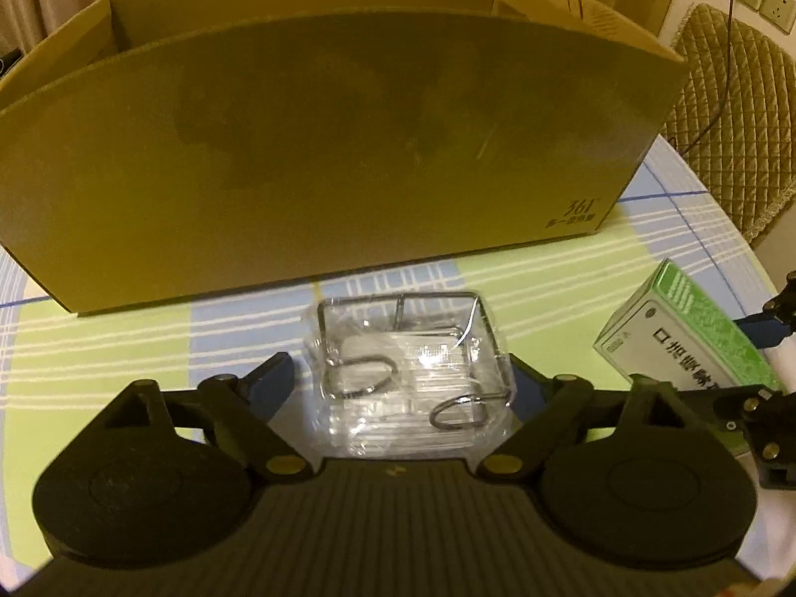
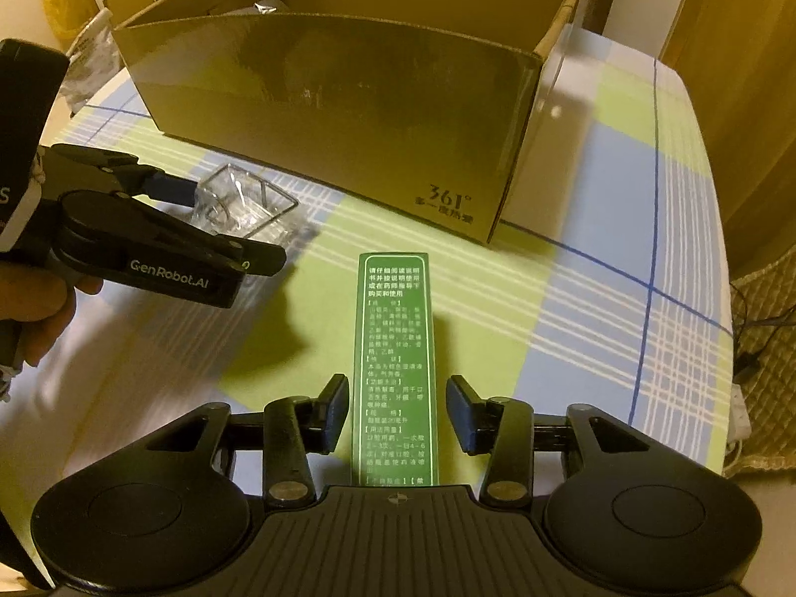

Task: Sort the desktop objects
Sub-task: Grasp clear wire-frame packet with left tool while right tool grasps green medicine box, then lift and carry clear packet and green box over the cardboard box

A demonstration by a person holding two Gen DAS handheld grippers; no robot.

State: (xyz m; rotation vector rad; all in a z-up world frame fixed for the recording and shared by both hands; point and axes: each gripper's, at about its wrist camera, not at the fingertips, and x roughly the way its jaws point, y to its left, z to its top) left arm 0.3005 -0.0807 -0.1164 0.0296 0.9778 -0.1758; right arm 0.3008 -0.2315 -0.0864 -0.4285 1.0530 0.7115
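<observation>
Starting at the left, the left gripper [image 1: 403, 378] sits low over the checked tablecloth [image 1: 124, 348], its jaws spread wide on either side of a wire rack in clear wrap [image 1: 405, 373]. Are the pads pressing the plastic? Too close to call from the left wrist view; the right wrist view shows the same gripper [image 2: 224, 229] side-on with the wrapped rack [image 2: 244, 209] between its fingers, a gap still showing on the near side. Just beyond the rack stands the cardboard box [image 1: 323, 149], open at the top, its long wall facing us, printed "361°" near the lower right corner [image 2: 450, 201].

Moving right, the green medicine box [image 2: 395, 363] lies flat on the cloth, long edge pointing toward the cardboard box, well short of it. The right gripper [image 2: 397, 413] straddles its near end, jaws apart, a sliver of space on both sides, so nothing pinched there. From the left wrist view the same green box [image 1: 686, 343] shows at the right edge, tilted, near the rack but not touching it.
</observation>
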